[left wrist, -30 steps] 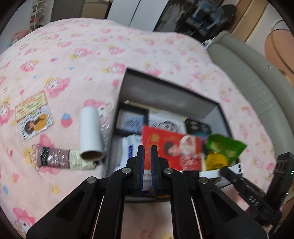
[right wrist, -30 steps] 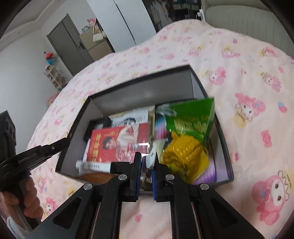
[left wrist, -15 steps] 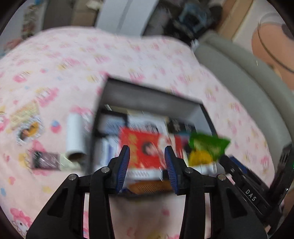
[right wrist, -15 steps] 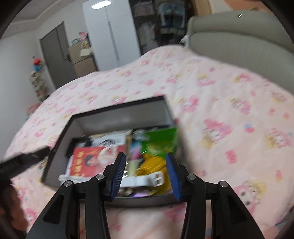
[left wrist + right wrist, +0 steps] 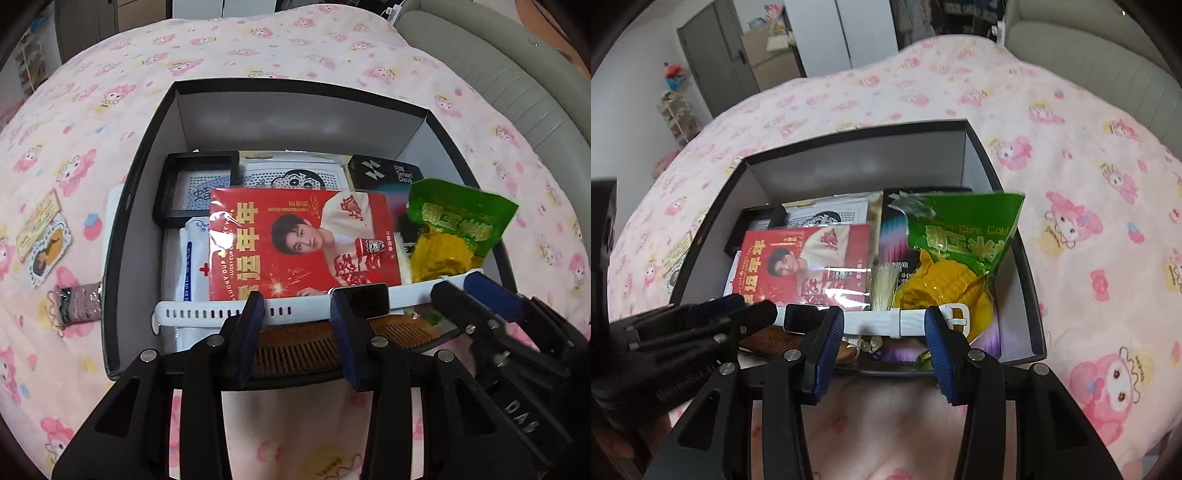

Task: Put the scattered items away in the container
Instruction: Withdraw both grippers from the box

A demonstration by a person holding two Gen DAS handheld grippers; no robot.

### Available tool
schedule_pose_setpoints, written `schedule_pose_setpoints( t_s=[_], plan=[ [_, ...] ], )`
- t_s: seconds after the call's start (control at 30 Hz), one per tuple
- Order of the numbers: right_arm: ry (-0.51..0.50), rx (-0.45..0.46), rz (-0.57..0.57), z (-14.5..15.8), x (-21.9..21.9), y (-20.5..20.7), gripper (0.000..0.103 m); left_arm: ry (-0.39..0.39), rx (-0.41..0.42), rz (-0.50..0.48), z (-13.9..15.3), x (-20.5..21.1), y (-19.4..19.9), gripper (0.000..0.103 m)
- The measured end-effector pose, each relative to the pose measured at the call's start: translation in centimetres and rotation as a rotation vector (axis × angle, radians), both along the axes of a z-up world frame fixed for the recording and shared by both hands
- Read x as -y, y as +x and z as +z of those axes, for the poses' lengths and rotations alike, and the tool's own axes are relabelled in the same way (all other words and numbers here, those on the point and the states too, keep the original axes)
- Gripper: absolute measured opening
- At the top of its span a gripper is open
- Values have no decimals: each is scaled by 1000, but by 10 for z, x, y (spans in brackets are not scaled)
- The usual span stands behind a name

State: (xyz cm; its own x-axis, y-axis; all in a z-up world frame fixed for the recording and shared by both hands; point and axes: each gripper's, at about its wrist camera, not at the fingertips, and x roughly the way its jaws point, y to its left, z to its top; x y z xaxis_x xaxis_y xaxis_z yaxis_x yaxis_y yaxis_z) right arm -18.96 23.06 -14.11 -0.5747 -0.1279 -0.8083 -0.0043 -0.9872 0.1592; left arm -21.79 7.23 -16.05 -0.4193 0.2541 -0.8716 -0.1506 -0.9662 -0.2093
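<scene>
both grippers spread and empty: left gripper and right gripper hover at the near rim of the black box, jaws apart, clamping nothing.

inside the box, a white smartwatch lies across the near end, strap stretched flat over a wooden comb. above it a red glossy card pack, a green snack bag leaning against the right wall, a black frame and a small black carton toward the back.

outside on the left, not yet tidied: a brown wrapper just beside the box wall, and a sticker card further off. a white roll sits partly hidden behind the left wall.

probably light and limp, that wrapper: crinkly foil, likely slippery, best pinched across its middle or by a crimped end. sticker card likely thin and flat, hard to get under on soft bedding; pressing one edge down to tip the other up seems wise.

soft pink cartoon-print bedspread as the surface, yielding under pressure, so box and items may shift. bedroom beyond: grey padded headboard at right, white wardrobe and grey door at the back.
</scene>
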Motion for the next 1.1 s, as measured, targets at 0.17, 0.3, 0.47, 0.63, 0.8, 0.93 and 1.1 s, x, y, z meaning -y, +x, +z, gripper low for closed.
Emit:
schedule_pose_setpoints(
  t_s=[0.17, 0.3, 0.47, 0.63, 0.8, 0.93, 1.1],
  plan=[
    [-33, -88, -14, 15, -10, 22, 41, 52, -83, 19, 22, 15, 11, 39],
    [-30, -113, 4, 24, -26, 22, 41, 37, -71, 5, 29, 21, 1, 38],
    [9, -100, 80, 32, -30, 12, 41, -1, 4, -88, 24, 15, -4, 38],
    [26, -40, 183, 23, -7, 4, 41, -26, 61, -117, 7, 5, -9, 38],
    [9, 81, 152, -9, 0, -9, 41, 19, 93, -95, -6, 9, -12, 37],
    [-28, 81, 109, -5, -4, -7, 41, 60, 25, -97, 10, 18, 1, 37],
    [-16, -28, 78, 26, 0, 19, 41, 150, -121, -78, 53, 30, 38, 37]
  ],
)
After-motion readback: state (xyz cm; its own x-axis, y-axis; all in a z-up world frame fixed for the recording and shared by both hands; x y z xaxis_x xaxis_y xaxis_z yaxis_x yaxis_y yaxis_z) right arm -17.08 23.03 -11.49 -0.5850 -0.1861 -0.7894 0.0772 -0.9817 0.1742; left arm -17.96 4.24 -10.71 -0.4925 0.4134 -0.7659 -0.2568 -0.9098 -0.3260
